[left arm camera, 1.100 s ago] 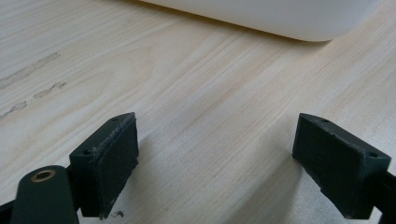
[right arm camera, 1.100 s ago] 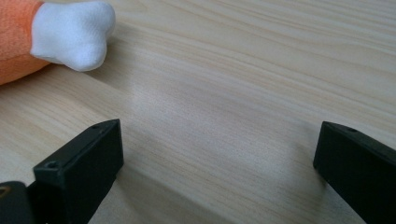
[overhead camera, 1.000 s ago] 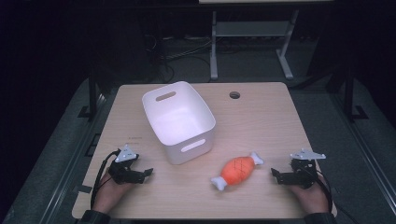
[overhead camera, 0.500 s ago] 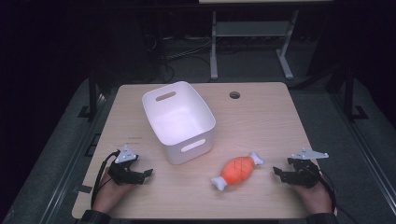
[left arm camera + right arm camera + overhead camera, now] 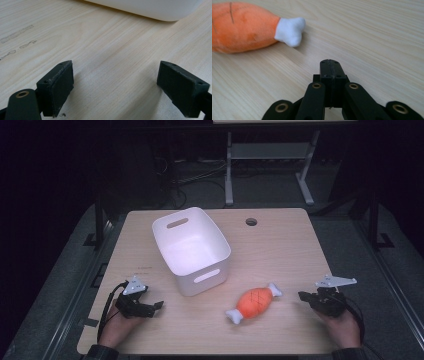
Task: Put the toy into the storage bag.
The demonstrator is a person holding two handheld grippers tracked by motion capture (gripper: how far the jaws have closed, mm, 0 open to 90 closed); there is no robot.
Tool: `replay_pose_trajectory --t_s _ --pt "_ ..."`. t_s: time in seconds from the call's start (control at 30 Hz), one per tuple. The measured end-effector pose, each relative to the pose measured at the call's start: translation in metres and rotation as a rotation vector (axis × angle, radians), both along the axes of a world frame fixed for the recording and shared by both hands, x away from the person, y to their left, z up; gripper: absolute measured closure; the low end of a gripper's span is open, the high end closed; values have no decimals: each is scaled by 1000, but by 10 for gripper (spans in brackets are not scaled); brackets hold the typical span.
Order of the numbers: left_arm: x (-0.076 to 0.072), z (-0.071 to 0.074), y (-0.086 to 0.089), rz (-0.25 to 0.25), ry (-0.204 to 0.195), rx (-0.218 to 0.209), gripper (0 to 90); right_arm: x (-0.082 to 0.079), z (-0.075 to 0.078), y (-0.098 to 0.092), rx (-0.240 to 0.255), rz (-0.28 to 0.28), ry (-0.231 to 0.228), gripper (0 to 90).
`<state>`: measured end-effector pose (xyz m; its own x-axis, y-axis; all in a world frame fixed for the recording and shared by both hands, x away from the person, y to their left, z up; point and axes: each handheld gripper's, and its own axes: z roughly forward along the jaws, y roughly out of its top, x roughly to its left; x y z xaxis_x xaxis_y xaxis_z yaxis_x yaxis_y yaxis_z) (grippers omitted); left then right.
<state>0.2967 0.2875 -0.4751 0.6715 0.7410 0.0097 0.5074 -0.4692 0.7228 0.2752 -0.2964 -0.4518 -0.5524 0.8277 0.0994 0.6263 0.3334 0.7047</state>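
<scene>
1. The right gripper (image 5: 306,296) rests on the table (image 5: 280,245) with its jaws pressed together, empty, near the plush drumstick (image 5: 254,301).
2. The left gripper (image 5: 156,305) rests with its jaws spread wide, empty, near the white bin (image 5: 191,251).
3. Risk: pinching only the white bone end (image 5: 290,29) would likely let the soft toy sag or slip; a closed right gripper may push it away.
4. The drumstick lies flat between the grippers, in front of the bin. Its long axis runs diagonally, one bone end toward the right gripper.
</scene>
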Motion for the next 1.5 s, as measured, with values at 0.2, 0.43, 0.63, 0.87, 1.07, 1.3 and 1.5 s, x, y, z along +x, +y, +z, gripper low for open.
replay_pose_trajectory --t_s 0.2,0.43,0.63,0.87,1.07,1.3,1.5 --pt "0 0 0 0 0 0 133 3 2 6 17 41 19 899" --pt "0 0 0 -1 0 0 133 4 6 16 13 71 36 898" --pt "0 0 0 -1 0 1 133 2 17 23 27 100 13 898" --pt "0 0 0 0 0 1 133 3 24 40 23 166 5 897" --pt "0 0 0 0 0 0 133 4 27 50 30 214 -5 895" --pt "0 0 0 0 0 0 133 7 28 59 39 256 -10 895" --pt "0 0 0 0 0 0 133 9 30 73 37 312 -15 895"
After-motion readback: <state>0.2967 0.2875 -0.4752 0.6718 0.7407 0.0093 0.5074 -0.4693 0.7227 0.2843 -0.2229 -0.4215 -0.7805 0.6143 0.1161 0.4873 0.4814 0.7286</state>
